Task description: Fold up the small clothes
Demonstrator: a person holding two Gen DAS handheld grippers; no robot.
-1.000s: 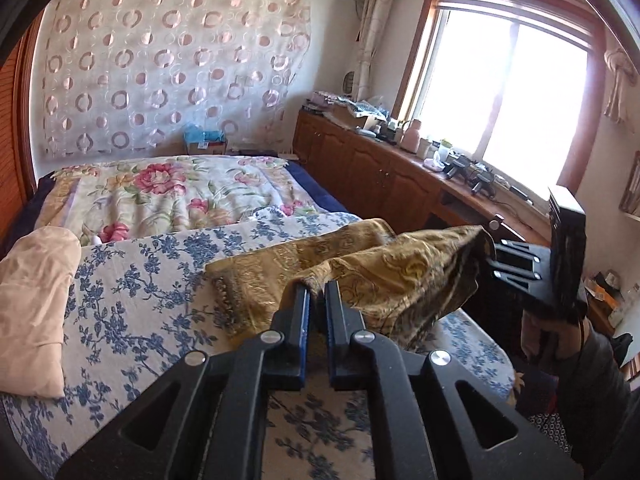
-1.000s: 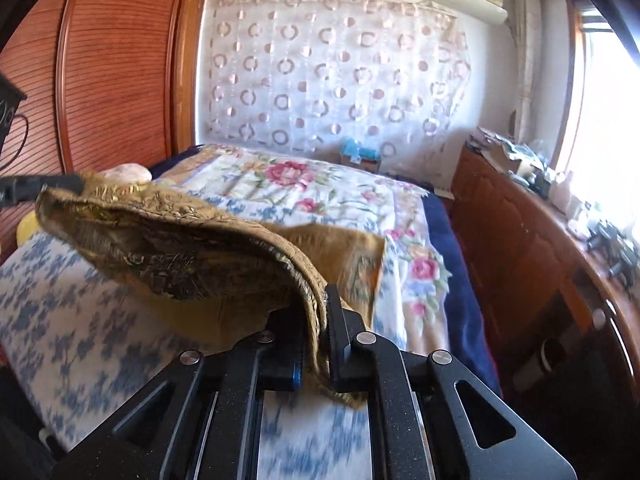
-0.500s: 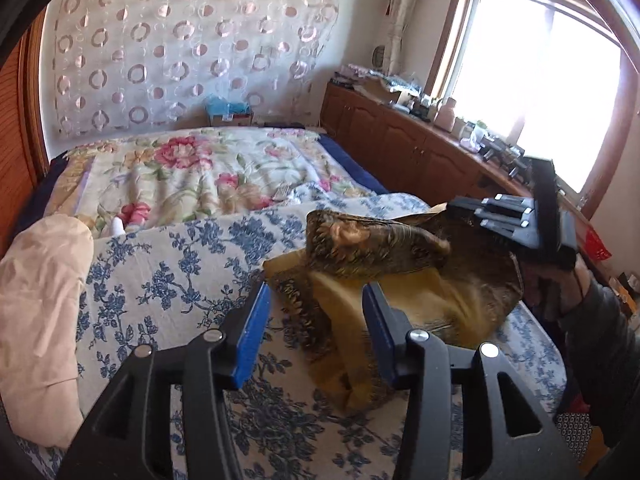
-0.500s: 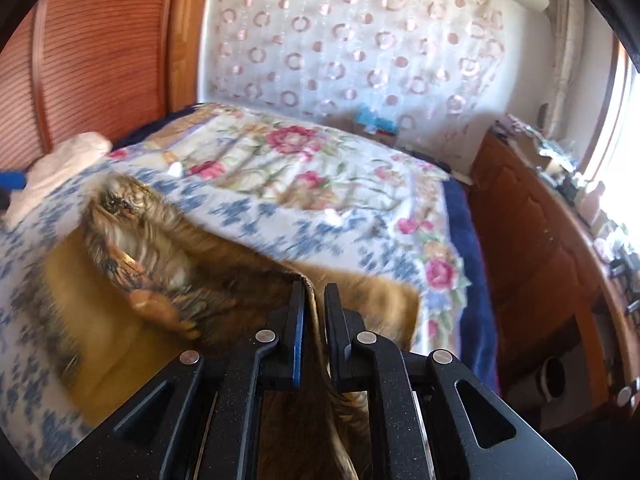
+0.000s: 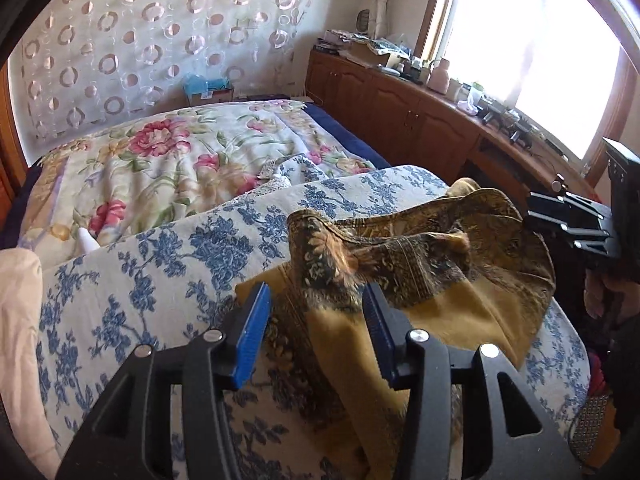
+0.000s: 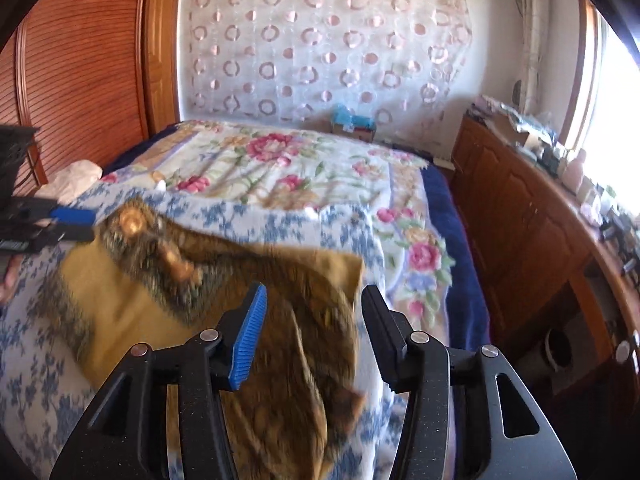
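Observation:
A gold and brown patterned garment [image 5: 420,272] lies partly folded on the blue-flowered bedsheet [image 5: 160,264], its patterned edge turned over the plain mustard inner side. It also shows, blurred, in the right wrist view [image 6: 224,280]. My left gripper [image 5: 316,332] is open and empty, its jaws astride the garment's near corner. My right gripper [image 6: 308,332] is open and empty just above the garment's other edge; it appears at the right of the left wrist view [image 5: 576,224]. The left gripper appears at the left edge of the right wrist view [image 6: 44,226].
A floral quilt [image 5: 168,160] covers the far half of the bed. A pale pink folded cloth [image 5: 16,320] lies at the left. A wooden cabinet run [image 5: 420,120] with clutter stands under the window on the right. A wooden wardrobe [image 6: 80,80] is at the left.
Both grippers held the garment lifted; the left opened first, then the right. The garment has dropped onto the sheet in a fold.

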